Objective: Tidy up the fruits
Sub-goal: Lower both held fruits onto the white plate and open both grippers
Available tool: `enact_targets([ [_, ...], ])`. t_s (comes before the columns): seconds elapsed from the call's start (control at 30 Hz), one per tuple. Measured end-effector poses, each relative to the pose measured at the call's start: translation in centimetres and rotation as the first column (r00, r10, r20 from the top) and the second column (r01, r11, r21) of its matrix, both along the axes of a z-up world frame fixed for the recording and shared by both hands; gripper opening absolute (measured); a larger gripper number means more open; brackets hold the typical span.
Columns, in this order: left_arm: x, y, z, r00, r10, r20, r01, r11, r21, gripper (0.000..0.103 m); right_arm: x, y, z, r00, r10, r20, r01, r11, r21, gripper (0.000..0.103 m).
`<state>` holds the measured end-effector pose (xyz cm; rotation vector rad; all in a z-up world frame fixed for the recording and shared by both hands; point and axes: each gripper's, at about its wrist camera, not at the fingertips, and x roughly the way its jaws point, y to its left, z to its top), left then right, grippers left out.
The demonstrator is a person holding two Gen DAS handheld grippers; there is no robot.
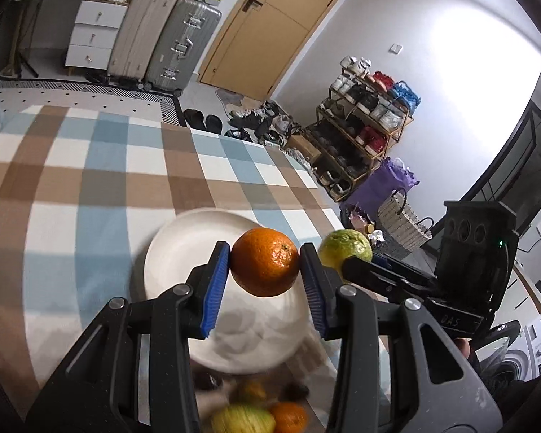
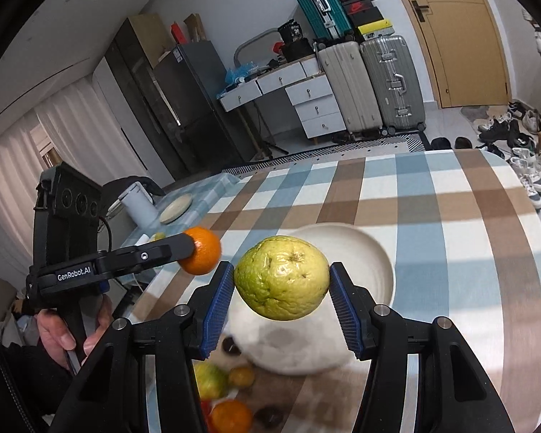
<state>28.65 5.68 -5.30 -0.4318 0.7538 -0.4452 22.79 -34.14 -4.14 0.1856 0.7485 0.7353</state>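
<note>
Orange [image 1: 265,261]: round, glossy, bright peel with a small stem dimple on its right face, pinched between the blue ribbed pads [image 1: 214,285] of the left gripper [image 1: 265,274], held in the air above the white plate [image 1: 184,252]. In the right wrist view the same orange [image 2: 203,250] sits at the tip of the left gripper [image 2: 184,249], left of the green fruit.

Green fruit [image 2: 281,278]: yellow-green, lumpy and wrinkled skin with small brown scars and a puckered end facing the camera, larger than the orange. The right gripper [image 2: 281,288] clamps it by both sides, blue pads [image 2: 220,303] touching it, also lifted over the plate [image 2: 371,263]. From the left wrist view the green fruit [image 1: 346,252] shows just beside the orange, to its right, with the right gripper [image 1: 360,267] behind it.

Plate is empty, sits on the checked blue, brown and white tablecloth [image 1: 90,187]. Near the table's close edge, blurred: loose fruits [image 2: 231,397], one green-yellow, some orange, a few small dark ones. A bare hand [image 2: 72,332] grips the left gripper's handle.
</note>
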Motion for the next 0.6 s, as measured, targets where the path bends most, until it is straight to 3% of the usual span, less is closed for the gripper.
enact_targets([
  [0.27, 7.7, -0.4, -4.1, 0.995, -0.017, -0.097, 0.019, 1.000, 0.020, 0.037, 7.0, 2.4, -3.2, 0.998, 0.015, -0.066, -0.017, 0.999, -0.027, 0.055],
  [0.6, 10.8, -0.5, -8.0, 0.990, -0.031, -0.135, 0.035, 0.999, 0.028, 0.037, 10.6, 3.3, -7.9, 0.990, 0.003, -0.143, -0.014, 0.997, -0.077, 0.055],
])
